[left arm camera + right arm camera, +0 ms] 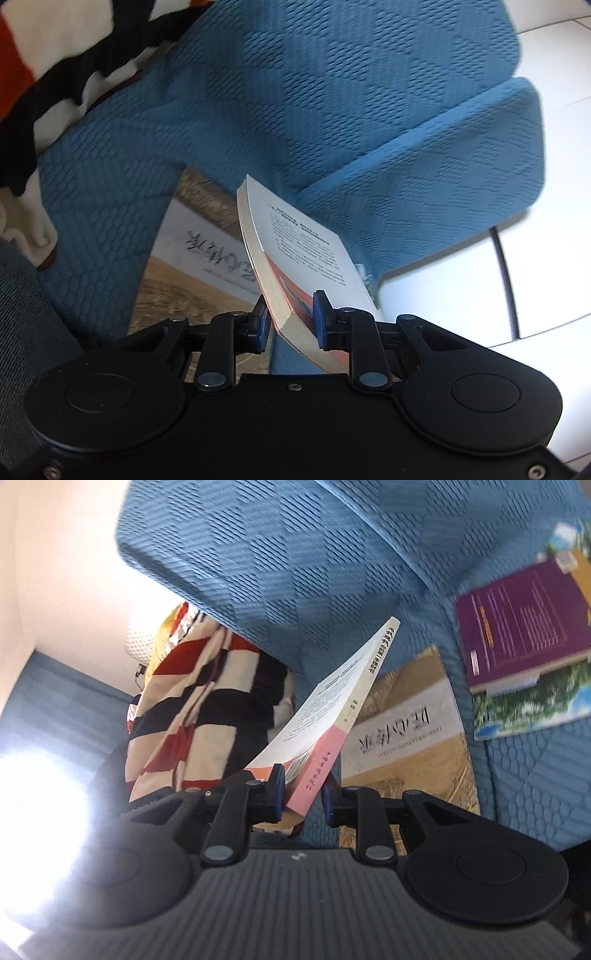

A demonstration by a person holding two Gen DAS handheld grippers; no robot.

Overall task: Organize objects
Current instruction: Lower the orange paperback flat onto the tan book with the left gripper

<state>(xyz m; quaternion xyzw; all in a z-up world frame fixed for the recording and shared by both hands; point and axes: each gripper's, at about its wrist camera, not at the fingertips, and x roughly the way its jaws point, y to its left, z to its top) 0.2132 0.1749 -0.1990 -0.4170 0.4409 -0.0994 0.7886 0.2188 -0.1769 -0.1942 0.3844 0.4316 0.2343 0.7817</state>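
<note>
A white paperback with a red band point(306, 240) sticks up between the blue pads of my left gripper point(291, 321), which is shut on its lower corner, page edges to the left. In the right wrist view my right gripper point(303, 794) is shut on the pink foot of a white paperback's spine point(332, 701), tilted up to the right. Neither view shows the other gripper, so I cannot tell whether it is one book. Below lies a beige book with a white title band point(207, 254) point(406, 738) on blue quilted fabric.
Blue quilted cushions point(314, 92) point(277, 554) fill the background. A purple book point(517, 627) rests on a landscape-cover book point(535, 701) at the right. A red, black and cream blanket point(207, 709) point(55, 55) hangs nearby. White floor tiles point(554, 258) and a black cable point(506, 277) lie beyond.
</note>
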